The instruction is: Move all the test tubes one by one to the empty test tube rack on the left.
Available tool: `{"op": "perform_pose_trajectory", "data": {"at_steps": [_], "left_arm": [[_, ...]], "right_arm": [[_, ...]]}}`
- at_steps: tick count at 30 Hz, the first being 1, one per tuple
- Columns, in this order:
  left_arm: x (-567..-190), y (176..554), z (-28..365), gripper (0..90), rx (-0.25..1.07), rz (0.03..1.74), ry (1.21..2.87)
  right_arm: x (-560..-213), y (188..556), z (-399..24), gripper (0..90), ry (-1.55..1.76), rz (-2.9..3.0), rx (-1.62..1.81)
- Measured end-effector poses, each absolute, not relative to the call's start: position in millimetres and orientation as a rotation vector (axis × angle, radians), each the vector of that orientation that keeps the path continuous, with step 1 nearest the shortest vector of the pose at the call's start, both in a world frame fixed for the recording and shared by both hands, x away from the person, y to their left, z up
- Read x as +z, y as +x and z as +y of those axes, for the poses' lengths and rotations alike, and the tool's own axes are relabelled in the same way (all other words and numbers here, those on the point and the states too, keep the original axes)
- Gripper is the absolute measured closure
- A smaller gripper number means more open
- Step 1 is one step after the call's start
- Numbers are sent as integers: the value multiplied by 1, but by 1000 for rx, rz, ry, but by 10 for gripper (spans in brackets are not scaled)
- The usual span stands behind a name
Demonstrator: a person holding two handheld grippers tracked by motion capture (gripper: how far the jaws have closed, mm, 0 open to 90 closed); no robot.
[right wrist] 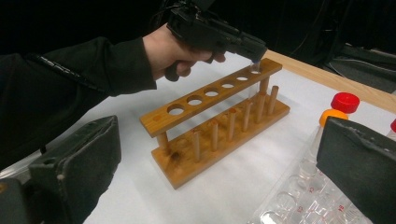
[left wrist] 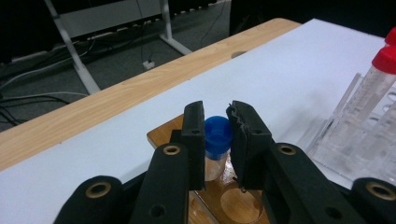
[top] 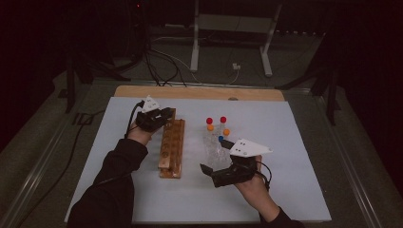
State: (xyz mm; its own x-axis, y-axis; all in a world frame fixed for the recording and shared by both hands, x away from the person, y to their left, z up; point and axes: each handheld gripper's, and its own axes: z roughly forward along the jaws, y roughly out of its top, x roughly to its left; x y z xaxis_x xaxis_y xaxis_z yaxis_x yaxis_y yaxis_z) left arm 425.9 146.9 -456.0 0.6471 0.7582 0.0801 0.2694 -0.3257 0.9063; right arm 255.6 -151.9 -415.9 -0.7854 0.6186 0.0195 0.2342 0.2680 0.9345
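White-covered wooden table, dark room

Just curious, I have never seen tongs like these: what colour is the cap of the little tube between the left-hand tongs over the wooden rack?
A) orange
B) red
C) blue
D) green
C: in the left gripper view a blue cap sits between the two black jaws of the left tongs, above a hole of the wooden rack; whether the jaws press on it I cannot tell.
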Motion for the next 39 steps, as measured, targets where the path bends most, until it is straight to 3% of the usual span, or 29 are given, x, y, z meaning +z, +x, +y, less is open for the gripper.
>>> {"op": "perform_pose_trajectory", "data": {"at_steps": [12,20,26,27,32,39], "left_arm": [[-454,424,149,747,603,830,1901],[-437,405,156,508,566,784,1880],[-421,379,161,237,556,755,1880],[-419,374,162,195,548,752,1875],[-414,348,168,44,474,712,1874],[-418,314,171,13,397,656,1896]], "right_arm": [[-411,258,-158,0,795,2169,1538],[-407,263,-167,0,814,2130,1487],[-407,269,-174,1,851,2129,1469],[-408,270,-176,35,859,2128,1468],[-415,277,-180,58,902,2127,1431],[-426,287,-187,213,962,2128,1392]]}}
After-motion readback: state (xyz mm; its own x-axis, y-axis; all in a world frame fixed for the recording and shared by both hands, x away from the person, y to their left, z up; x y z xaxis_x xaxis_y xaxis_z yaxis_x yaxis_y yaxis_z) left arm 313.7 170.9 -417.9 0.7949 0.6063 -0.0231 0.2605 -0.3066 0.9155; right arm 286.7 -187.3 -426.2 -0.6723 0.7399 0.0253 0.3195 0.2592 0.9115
